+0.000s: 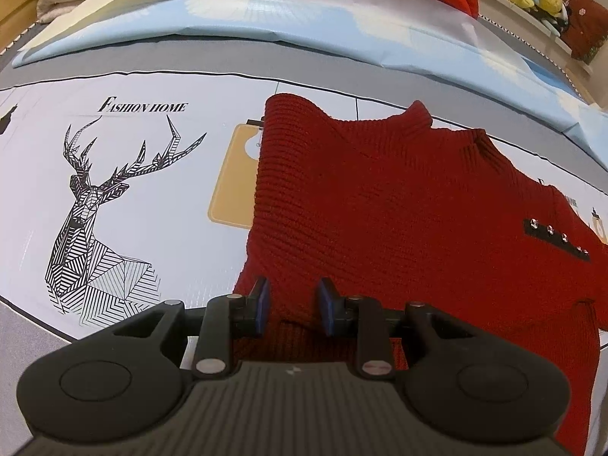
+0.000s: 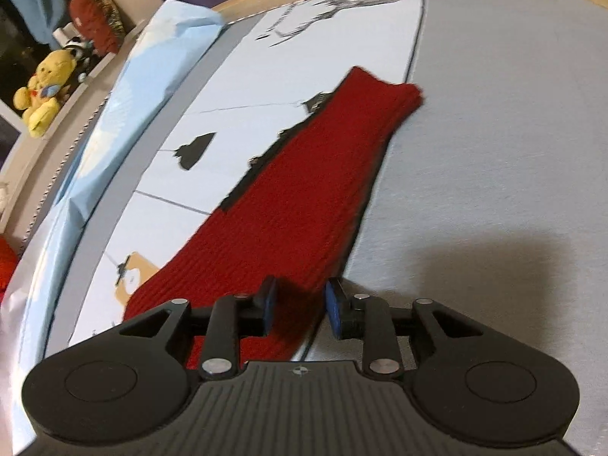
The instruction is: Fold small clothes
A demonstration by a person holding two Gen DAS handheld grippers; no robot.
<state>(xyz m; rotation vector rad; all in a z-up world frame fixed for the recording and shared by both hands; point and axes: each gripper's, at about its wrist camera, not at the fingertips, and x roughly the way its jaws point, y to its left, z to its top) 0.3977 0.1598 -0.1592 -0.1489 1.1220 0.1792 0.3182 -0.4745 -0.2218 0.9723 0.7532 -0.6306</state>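
Deer print (image 1: pixel 102 205) at nine o'clock on printed mat (image 1: pixel 159 76); red knit sweater (image 1: pixel 399 205) lies at three o'clock, partly folded, left side turned in. Left gripper (image 1: pixel 292 304) at six o'clock, jaws part-spread over hem; grip cannot be told. Right gripper (image 2: pixel 300 306) at six o'clock, jaws apart astride sleeve (image 2: pixel 311 190), pads not pressing. Judged: roughly midway; sleeve and final folds remain.

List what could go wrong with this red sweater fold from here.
1. The left gripper straddles the red sweater hem with a visible gap between its pads, so a lift may slip off the knit.
2. The right gripper sits at the sweater's edge; it may catch only one layer.
3. Dragging could bunch the printed sheet.
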